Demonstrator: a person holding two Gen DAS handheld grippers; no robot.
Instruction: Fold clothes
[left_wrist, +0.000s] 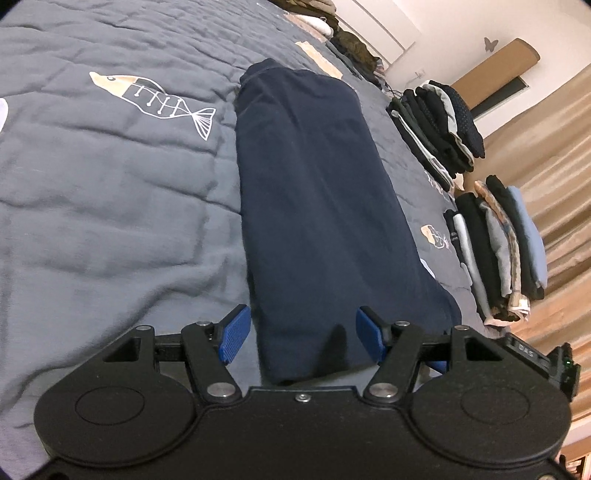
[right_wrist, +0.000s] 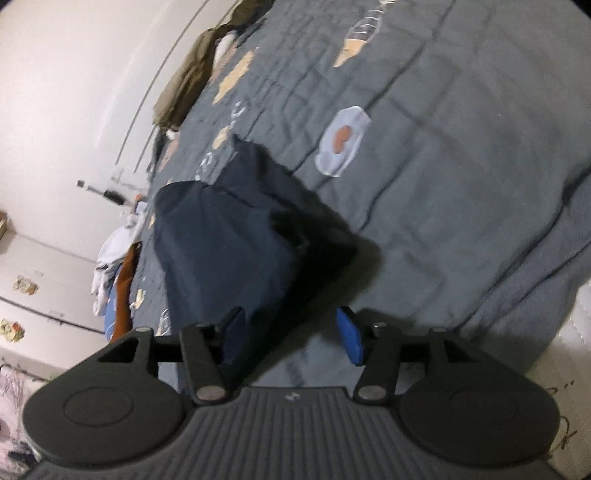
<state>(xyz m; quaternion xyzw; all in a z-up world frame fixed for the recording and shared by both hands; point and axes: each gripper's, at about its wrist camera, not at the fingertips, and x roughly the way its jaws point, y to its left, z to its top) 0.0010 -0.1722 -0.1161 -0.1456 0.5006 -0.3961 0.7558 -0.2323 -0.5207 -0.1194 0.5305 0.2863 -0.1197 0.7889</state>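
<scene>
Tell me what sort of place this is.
Most likely a bedroom: a navy garment folded lengthwise lies on a grey quilted bedspread printed with fish, stacks of folded clothes line its edge, and tan curtains hang behind.

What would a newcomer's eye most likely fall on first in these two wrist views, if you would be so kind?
Probably the long navy blue folded garment, lying flat on the grey quilted bedspread, with the open left gripper straddling its near end. Next, the white line-drawn fish print on the bedspread beside it, and the two stacks of folded clothes along the bed's far edge. In the right wrist view the open right gripper hangs by the garment's end.
</scene>
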